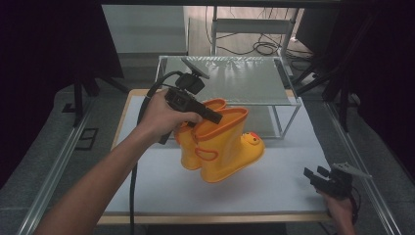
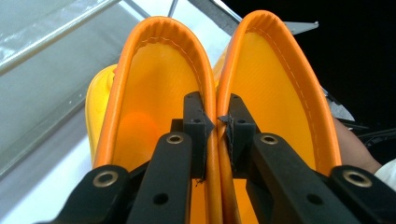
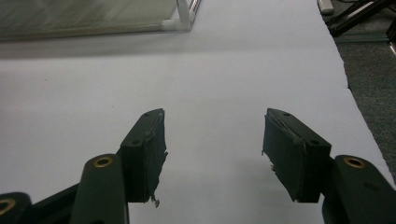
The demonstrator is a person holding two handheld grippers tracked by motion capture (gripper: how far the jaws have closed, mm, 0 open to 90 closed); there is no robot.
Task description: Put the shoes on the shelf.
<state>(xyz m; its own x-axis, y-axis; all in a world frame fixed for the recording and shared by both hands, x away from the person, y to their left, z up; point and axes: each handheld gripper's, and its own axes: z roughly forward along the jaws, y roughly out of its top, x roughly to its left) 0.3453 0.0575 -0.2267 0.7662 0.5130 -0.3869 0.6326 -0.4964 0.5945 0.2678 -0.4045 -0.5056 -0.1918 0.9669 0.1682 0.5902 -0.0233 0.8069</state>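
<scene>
The person's left hand carries the left gripper above the middle of the table, its two black jaws pressed together on the touching rims of two yellow rubber boots. In the left gripper view one jaw sits inside each boot, so the pair of smooth orange-trimmed rims is pinched between the pads. The boots are glossy, rounded and soft-looking, with orange piping stitched round each oval mouth and an orange loop handle on the near one's side; the toe of the front boot bears a small duck face. They hang tilted, toes towards the right, seemingly lifted off the white matte table cover.

Behind them stands one low shelf, a clear or mesh-like top sheet on thin white metal legs, seen again as a white corner post in the right gripper view.

At the table's near right corner the right hand holds the right gripper low over the cover. Its two jaws stand wide apart with nothing between them, and their dark pads are flat, rubbery and frayed at the edges.
</scene>
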